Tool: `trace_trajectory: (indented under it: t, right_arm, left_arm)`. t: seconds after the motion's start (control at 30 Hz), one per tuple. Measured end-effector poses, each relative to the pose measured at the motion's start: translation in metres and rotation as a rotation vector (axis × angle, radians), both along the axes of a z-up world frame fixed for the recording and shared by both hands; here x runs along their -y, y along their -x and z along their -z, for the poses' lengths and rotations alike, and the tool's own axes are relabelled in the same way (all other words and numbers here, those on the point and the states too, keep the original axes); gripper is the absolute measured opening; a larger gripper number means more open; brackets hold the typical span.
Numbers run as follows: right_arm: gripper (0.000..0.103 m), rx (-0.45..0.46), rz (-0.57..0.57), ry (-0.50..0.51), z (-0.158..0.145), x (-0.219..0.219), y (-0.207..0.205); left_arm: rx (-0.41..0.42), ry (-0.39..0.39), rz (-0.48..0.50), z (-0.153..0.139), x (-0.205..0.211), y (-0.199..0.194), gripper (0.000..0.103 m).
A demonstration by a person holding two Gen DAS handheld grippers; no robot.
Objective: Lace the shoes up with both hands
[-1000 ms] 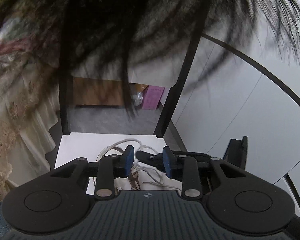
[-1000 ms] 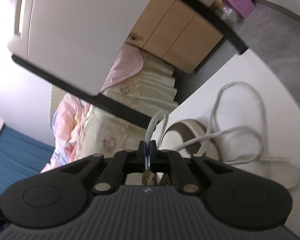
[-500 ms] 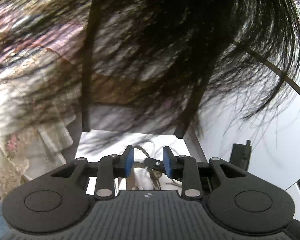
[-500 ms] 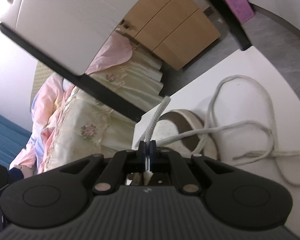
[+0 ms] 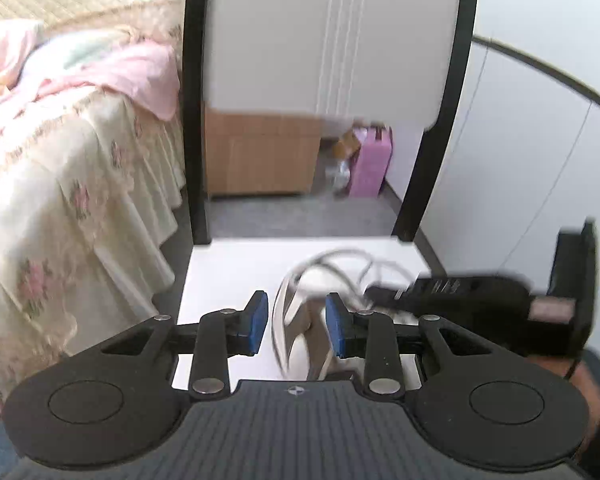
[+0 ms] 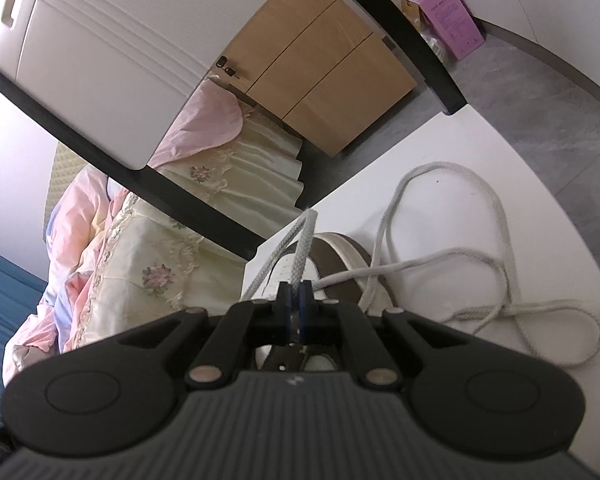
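The right gripper [image 6: 295, 300] is clamping a doubled stretch of the lace [image 6: 500, 216] between its blue pads, jaws pressed together on it, and the grey cord is sticking up and away from the tips toward the table's far edge. Just beyond those tips the shoe [image 6: 340, 254] is lying on the white table [image 6: 540, 216], its brown-and-white upper partly hidden behind the gripper body. The rest of the lace is trailing off the shoe to the right, sweeping out in one big loop across the tabletop and crossing itself in a smaller loop near the table's right edge. The left gripper [image 5: 296, 326] is hanging over the shoe [image 5: 296, 320] with its jaws apart and nothing pinched; the shoe's pale opening and a blurred strand of lace [image 5: 340, 264] are showing in the gap between the blue pads [image 5: 256, 322], though whether the pads are touching anything cannot be told. In that view the right gripper [image 5: 380, 292] is reaching in from the right, blurred, its tips near the shoe. Behind the table a bed [image 5: 60, 200] with a floral skirt is standing at left, with a wooden cabinet [image 5: 260, 156] and a pink box [image 5: 370, 160] on the floor farther back.
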State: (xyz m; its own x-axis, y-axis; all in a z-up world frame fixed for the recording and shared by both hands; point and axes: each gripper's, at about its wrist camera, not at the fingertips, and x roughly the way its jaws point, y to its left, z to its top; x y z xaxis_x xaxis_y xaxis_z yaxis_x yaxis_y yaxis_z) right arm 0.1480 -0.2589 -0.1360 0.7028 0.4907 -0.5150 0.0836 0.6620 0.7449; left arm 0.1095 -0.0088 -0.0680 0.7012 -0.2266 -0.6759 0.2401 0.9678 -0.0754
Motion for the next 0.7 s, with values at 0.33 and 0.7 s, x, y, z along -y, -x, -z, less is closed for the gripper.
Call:
trace_trajectory:
  t: [0.33,0.7]
  right_arm:
    - [0.005,0.013,0.012,0.017,0.0,-0.002,0.003]
    - [0.005,0.016,0.028,-0.01,-0.001,0.003,0.01]
  left_arm:
    - [0.032,-0.03,0.071,0.027,0.0,0.009,0.039]
    - [0.039,-0.036,0.094,0.031,0.005,0.009,0.039]
